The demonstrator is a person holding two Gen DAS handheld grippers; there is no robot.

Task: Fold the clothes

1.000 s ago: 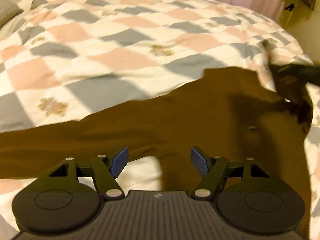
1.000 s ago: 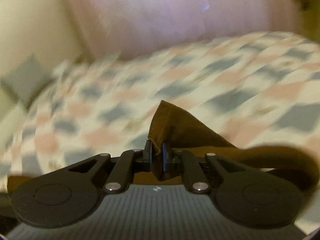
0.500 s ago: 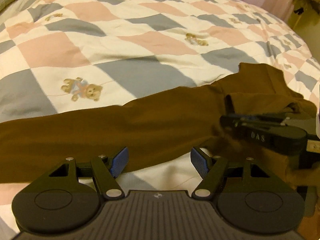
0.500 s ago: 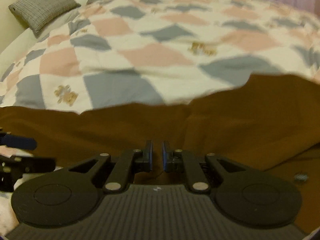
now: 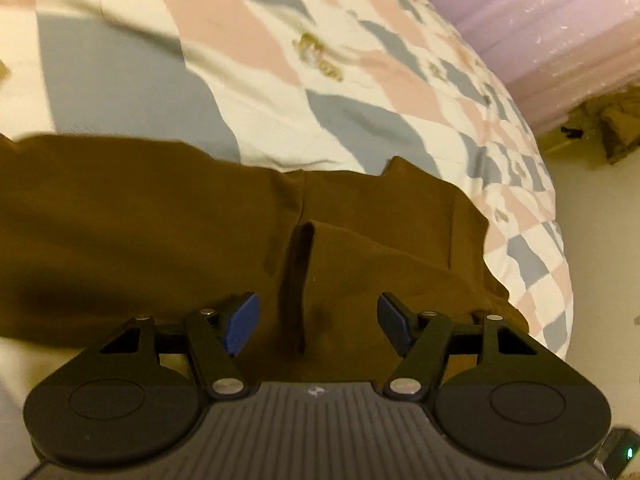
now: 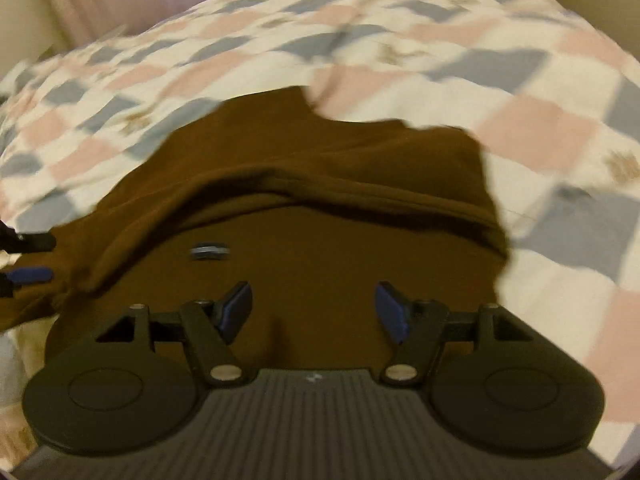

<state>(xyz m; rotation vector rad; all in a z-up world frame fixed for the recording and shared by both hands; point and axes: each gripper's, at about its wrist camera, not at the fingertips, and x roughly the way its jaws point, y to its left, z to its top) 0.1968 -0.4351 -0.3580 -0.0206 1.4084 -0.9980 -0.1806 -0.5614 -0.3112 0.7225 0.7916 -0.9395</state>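
A brown garment (image 5: 140, 220) lies spread on the checked bed cover (image 5: 240, 40). My left gripper (image 5: 316, 316) hangs low over it. Its jaws are closing, and a raised fold of the cloth (image 5: 298, 280) stands between the blue pads without touching them. In the right wrist view the same garment (image 6: 320, 160) lies bunched, with a thick folded edge and a small button (image 6: 210, 251). My right gripper (image 6: 313, 306) is just above it. Its jaws are opening, with flat cloth under the gap and nothing pinched. A blue pad of the left gripper (image 6: 28, 274) shows at that view's left edge.
The quilt (image 6: 540, 120) stretches far beyond the garment on every side. A pink curtain (image 5: 560, 20) hangs behind the bed. A dark heap of things (image 5: 608, 120) sits by the wall, past the bed's right edge.
The right gripper has let go of the brown cloth and stands wide. The garment it carried now lies on the bed. The left gripper has sunk and rolled closer to the cloth.
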